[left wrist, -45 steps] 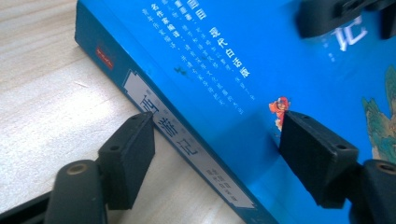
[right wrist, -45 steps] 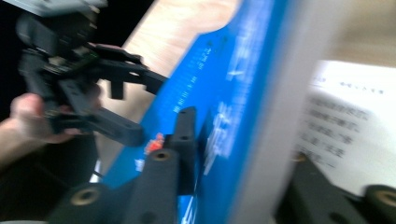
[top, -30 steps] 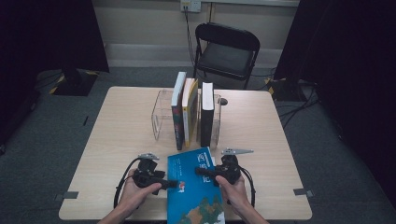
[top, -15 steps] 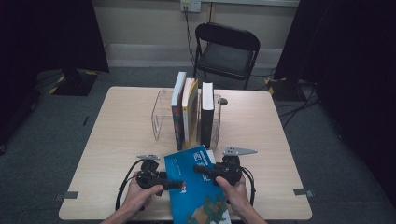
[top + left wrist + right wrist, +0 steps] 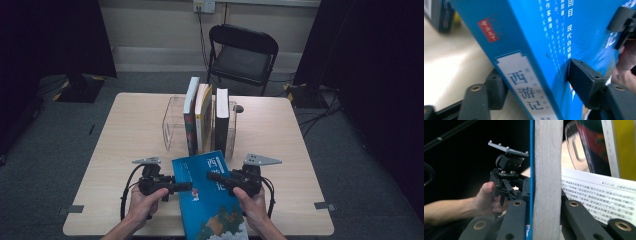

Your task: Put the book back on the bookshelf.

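I have the thick blue softcover book with white Chinese lettering [image 5: 210, 197] caught from both sides, near my edge of the pale wooden tabletop [image 5: 130, 145], and I judge the job to be getting it into the clear acrylic book stand [image 5: 172, 120] at mid-table, where three upright books already sit: a pale blue-spined one [image 5: 190, 120], a yellow one [image 5: 204, 120] touching it, and a black one [image 5: 221, 125] a little apart. My right claw [image 5: 212, 176] is clenched on the book's page edge; in the right gripper view the grey block of pages [image 5: 547, 177] and the thin blue cover run straight up between its jaws, with an open printed page [image 5: 599, 195] spilling to one side. My left claw [image 5: 186, 186] has just been closing in on the spine side; in the left gripper view the white spine label [image 5: 524, 85] sits between the jaws, one pad flat against the blue cover, the other tucked under the spine, so I read it as grasping the book too. In the high view the book looks tipped, its far end lifted off the tabletop. So the pickup is essentially done. What is left, as I see it, is to stand the book upright, carry it forward and slot it into the stand, probably in the gap beside the black book or at an outer end.
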A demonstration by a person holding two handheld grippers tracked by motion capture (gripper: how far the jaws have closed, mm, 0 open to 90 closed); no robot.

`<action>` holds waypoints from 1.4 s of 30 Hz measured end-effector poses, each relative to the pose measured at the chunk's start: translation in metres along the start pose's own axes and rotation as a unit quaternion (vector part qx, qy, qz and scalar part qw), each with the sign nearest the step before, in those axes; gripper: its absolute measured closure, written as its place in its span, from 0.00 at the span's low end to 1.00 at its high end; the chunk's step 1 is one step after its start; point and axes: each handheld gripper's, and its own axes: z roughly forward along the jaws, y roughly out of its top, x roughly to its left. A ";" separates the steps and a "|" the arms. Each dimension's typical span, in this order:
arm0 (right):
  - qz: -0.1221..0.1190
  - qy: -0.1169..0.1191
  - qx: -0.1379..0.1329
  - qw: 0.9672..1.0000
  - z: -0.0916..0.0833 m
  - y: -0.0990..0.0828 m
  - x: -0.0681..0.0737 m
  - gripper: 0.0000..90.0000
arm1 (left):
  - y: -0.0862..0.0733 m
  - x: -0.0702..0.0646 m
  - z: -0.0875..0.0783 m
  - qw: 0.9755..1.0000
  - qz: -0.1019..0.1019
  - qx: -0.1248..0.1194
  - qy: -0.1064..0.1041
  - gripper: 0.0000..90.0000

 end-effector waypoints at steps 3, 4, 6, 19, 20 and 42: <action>-0.023 0.002 -0.009 1.000 0.000 0.006 0.009 0.88 | 0.004 -0.005 -0.008 1.000 0.018 -0.009 0.007 0.42; -0.031 0.004 -0.012 0.999 0.001 0.008 0.012 0.88 | 0.005 -0.006 -0.010 1.000 0.022 -0.012 0.006 0.43; -0.041 0.007 -0.017 0.999 0.001 0.010 0.017 0.88 | 0.008 -0.009 -0.015 0.999 0.032 -0.021 0.004 0.45; -0.074 0.018 -0.027 0.997 0.005 0.023 0.031 0.87 | 0.018 -0.009 -0.018 0.999 0.032 -0.038 -0.014 0.34; -0.075 0.014 -0.028 0.997 0.006 0.024 0.032 0.87 | 0.017 -0.006 -0.018 0.999 0.024 -0.040 -0.024 0.34; -0.121 0.022 -0.053 0.991 -0.003 0.038 0.043 0.86 | 0.023 -0.039 -0.031 0.990 0.123 -0.061 0.016 0.56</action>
